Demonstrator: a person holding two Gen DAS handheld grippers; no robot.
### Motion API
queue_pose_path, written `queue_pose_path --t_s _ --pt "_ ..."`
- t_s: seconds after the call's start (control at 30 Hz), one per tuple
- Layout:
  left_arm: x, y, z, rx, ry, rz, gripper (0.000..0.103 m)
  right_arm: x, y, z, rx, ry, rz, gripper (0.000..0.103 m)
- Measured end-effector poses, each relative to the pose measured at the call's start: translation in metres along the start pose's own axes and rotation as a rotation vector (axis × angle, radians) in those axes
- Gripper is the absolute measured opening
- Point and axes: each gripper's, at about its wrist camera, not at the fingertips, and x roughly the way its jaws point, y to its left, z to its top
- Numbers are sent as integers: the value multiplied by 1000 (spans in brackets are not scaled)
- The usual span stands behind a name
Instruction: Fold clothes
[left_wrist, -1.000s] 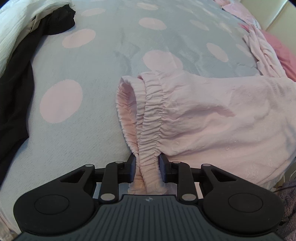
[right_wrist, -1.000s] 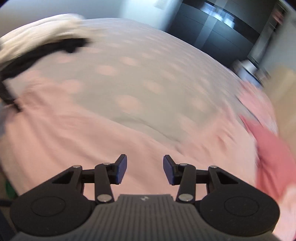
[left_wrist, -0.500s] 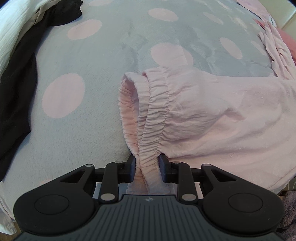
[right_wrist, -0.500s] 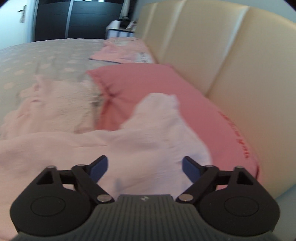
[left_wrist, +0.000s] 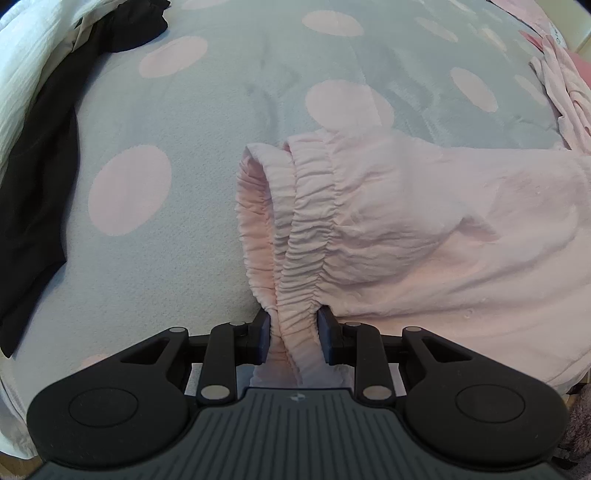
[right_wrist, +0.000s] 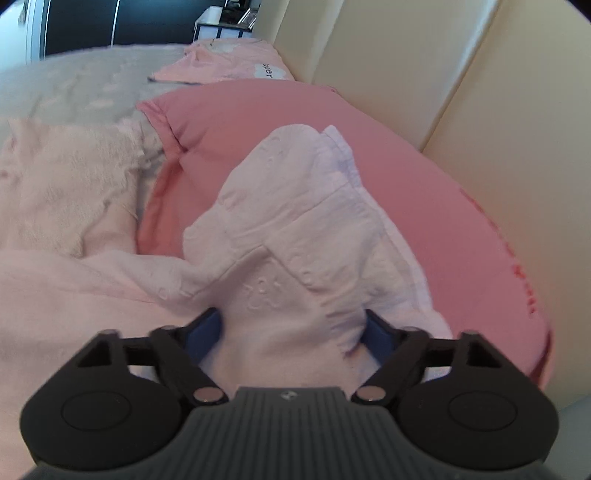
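Since the earlier frames the right gripper (right_wrist: 293, 328) has swung from the dotted bedspread toward the headboard (right_wrist: 480, 92) and settled over the garment's far end; the left view has barely changed. The pale pink garment (left_wrist: 424, 229) lies spread across the grey, pink-dotted bedspread (left_wrist: 184, 147), its far end resting on a pink pillow (right_wrist: 424, 184). The left gripper (left_wrist: 293, 334) is pressed onto the gathered elastic waistband (left_wrist: 295, 236). The right gripper is spread wide, with the leg-end fabric (right_wrist: 295, 229) lying between its fingers, not yet pinched. Judged by its creases and drape, the cloth is light, soft and limp; it will sag and bunch wherever unsupported. The thick waistband and the hemmed leg end look like the firmest grasp sites. Black clothing (left_wrist: 40, 155) and other pink items (right_wrist: 59, 184) lie nearby.
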Motion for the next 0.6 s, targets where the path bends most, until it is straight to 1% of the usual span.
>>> queue_pose_path --t_s 0.03,0.07,0.1,0.13,0.27,0.37,0.5,0.6 --pt "0 1 0 0 -1 -1 24 -4 1 -1 -3 -5 0 55" --pt "0 1 -1 0 -3 -3 24 -7 3 -1 -6 -9 -1 45" --pt "0 2 -1 0 -5 -5 24 -11 3 -1 -5 -11 4 21" --pt "0 3 -2 -1 -8 -8 24 -16 4 0 2 -4 20 9" --pt "-1 5 -4 -6 -22 -21 24 -44 6 10 55 9 132 8" --pt "-2 8 -6 -10 -36 -34 24 -75 14 25 87 -5 229 8" --pt "-3 11 -8 -20 -55 -58 24 -127 37 44 107 -11 363 8" --pt "-6 15 -10 -30 -74 -81 24 -169 63 57 113 -19 470 8"
